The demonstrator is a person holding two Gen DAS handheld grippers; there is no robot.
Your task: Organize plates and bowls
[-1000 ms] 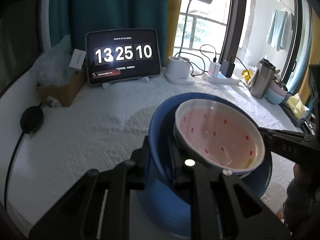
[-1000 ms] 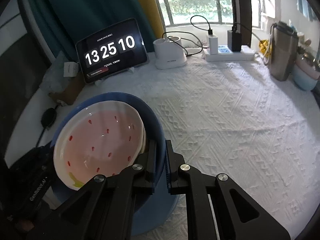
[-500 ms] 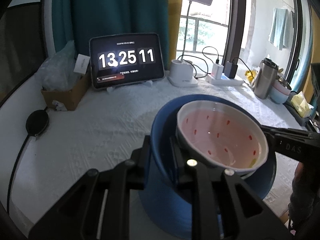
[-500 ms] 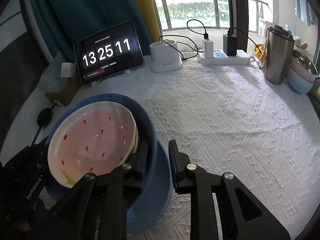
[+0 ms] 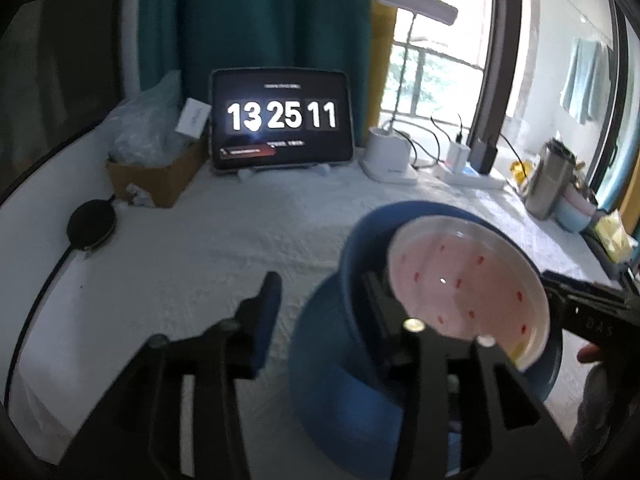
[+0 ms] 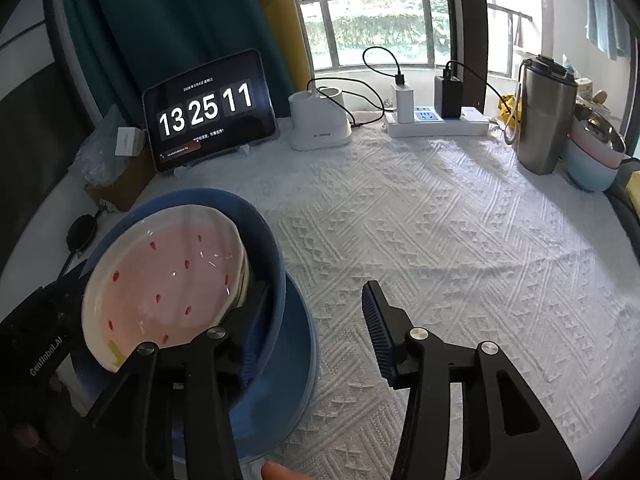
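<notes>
- Our left gripper (image 5: 320,300) has just been opening: its jaws stand apart, the blue bowl's near wall between them. One finger (image 5: 266,304) is clear outside; the other sits inside the bowl beside the pink dish, and through the blur we cannot tell whether it touches either.
- Our right gripper (image 6: 316,300) has likewise just been opening; its jaws are apart across the same bowl's wall. The outer finger (image 6: 378,328) hangs over bare cloth, well off the bowl, and the inner one lies in the bowl against the dish's edge.
- Neither gripper clamps anything.
- The blue bowl (image 6: 272,256) sits on a blue plate (image 6: 296,368), near the table's front edge, toward its left side.
- The pink dish (image 6: 168,280), red-spotted with a white rim, is nested in the bowl, tilted.
- The table (image 6: 460,248) carries a white textured cloth.
- A black round pad (image 5: 92,224) lies by the left edge.
- At the back left stands a cardboard box (image 5: 160,176); beside it a tablet (image 6: 208,112) shows 13 25 11.
- Further along the back edge come a white lamp base (image 6: 320,124) and a power strip (image 6: 438,120) with chargers plugged in.
- At the back right corner stand a steel flask (image 6: 544,116) and stacked pastel bowls (image 6: 592,160).
</notes>
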